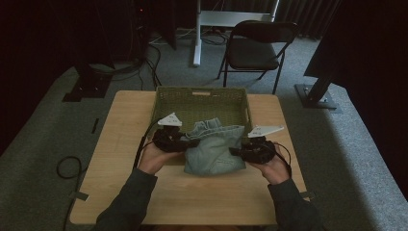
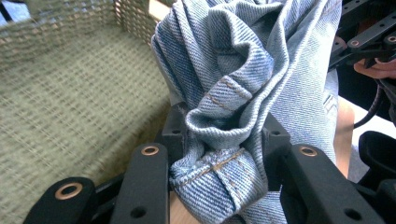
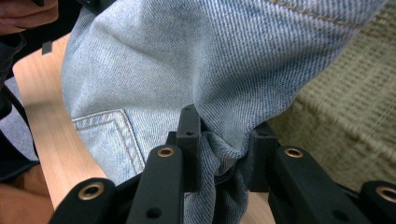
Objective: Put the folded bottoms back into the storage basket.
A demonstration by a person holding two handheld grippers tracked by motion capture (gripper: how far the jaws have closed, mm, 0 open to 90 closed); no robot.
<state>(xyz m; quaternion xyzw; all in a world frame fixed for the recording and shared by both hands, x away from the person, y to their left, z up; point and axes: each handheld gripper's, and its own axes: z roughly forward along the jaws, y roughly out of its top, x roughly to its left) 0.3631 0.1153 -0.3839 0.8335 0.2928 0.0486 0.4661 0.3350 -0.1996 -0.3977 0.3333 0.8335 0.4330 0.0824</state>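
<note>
I've got the folded light-blue denim jeans (image 1: 214, 149) pinched between both tools: left gripper (image 2: 223, 140) clamps its bunched hem, right gripper (image 3: 222, 140) its opposite edge, beside the green woven basket (image 1: 199, 96).

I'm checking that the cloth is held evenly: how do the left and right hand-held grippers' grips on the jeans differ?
The left hand-held gripper pinches a thick, stitched seam fold, while the right hand-held gripper pinches plainer bunched fabric beside a pocket. In the high view, the left one holds the jeans slightly farther up the table than the right one. Both are shut on denim, near the basket.
</note>
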